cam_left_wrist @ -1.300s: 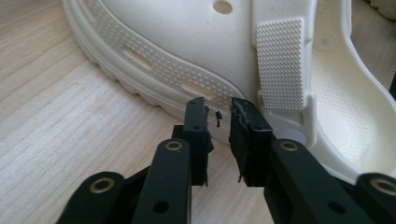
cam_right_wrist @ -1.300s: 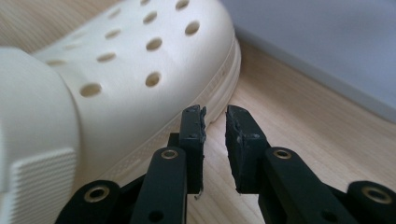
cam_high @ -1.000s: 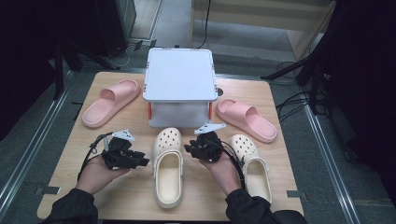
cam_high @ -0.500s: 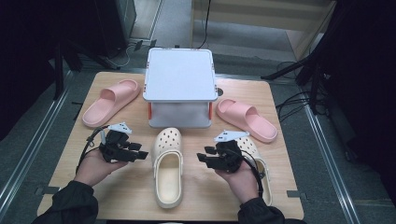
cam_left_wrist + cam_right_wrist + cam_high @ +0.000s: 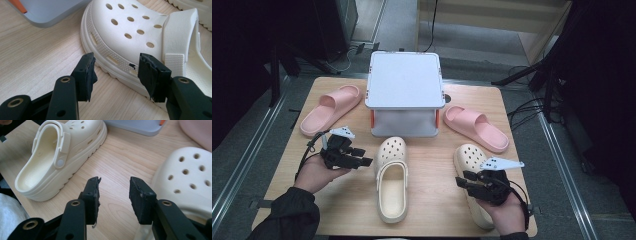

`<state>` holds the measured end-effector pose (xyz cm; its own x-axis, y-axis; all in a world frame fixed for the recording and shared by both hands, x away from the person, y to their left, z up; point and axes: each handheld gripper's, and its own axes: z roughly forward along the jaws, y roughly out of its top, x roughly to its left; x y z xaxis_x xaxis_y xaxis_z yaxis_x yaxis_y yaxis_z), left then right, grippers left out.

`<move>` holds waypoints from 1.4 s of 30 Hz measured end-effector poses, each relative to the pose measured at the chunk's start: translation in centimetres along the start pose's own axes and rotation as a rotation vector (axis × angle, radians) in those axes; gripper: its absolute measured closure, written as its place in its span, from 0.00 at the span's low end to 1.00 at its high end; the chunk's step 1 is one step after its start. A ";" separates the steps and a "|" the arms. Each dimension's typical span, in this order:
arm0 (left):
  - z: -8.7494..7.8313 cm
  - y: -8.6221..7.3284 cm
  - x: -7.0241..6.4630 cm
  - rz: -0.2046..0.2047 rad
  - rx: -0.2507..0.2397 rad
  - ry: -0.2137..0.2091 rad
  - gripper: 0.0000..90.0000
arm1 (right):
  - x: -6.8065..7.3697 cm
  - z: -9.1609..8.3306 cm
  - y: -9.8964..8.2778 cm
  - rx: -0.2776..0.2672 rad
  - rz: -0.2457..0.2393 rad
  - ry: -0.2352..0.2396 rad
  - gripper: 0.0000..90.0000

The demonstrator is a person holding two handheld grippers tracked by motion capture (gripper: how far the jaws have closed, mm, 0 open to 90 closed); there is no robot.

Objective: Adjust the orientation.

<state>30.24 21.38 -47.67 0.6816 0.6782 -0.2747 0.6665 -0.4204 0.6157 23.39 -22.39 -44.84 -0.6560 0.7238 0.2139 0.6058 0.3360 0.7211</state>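
At lower left of the high view, the left tool (image 5: pixel 364 161) sits beside the middle cream clog (image 5: pixel 391 176) on the worktop (image 5: pixel 432 165); its jaws have just opened and stand apart, gripping nothing. At lower right, the right tool (image 5: pixel 460 181) has pulled back over the second clog (image 5: pixel 472 159), jaws apart and empty after closing slightly. Both clogs look released.

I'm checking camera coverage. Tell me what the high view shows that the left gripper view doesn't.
High view alone: the two pink slides, the right cream clog under the right gripper, and the whole table. Left gripper view alone: the middle cream clog's side vents and ridged sole close up, with nothing between its own open jaws. Shared: that clog, the white box and the wood tabletop.
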 end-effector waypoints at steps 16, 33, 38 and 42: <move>0.5 1.1 0.6 0.000 -0.007 -0.004 0.50 | -1.7 -2.5 -2.5 0.051 0.093 -0.136 0.62; 0.7 1.0 0.5 -0.002 0.001 -0.004 0.49 | -3.2 1.1 -1.9 0.105 0.153 -0.122 0.71; 0.6 0.9 0.5 -0.005 -0.002 -0.002 0.49 | -3.1 1.6 -1.6 0.113 0.162 -0.119 0.79; 0.6 0.8 0.5 -0.002 -0.001 -0.002 0.49 | -3.1 1.5 -1.5 0.118 0.201 -0.120 0.83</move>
<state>31.32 21.00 -47.72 0.6806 0.6782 -0.2772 0.6678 -0.4185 0.6155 25.24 -24.22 -47.59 -0.4632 0.8472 0.2602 0.7716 0.2411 0.5886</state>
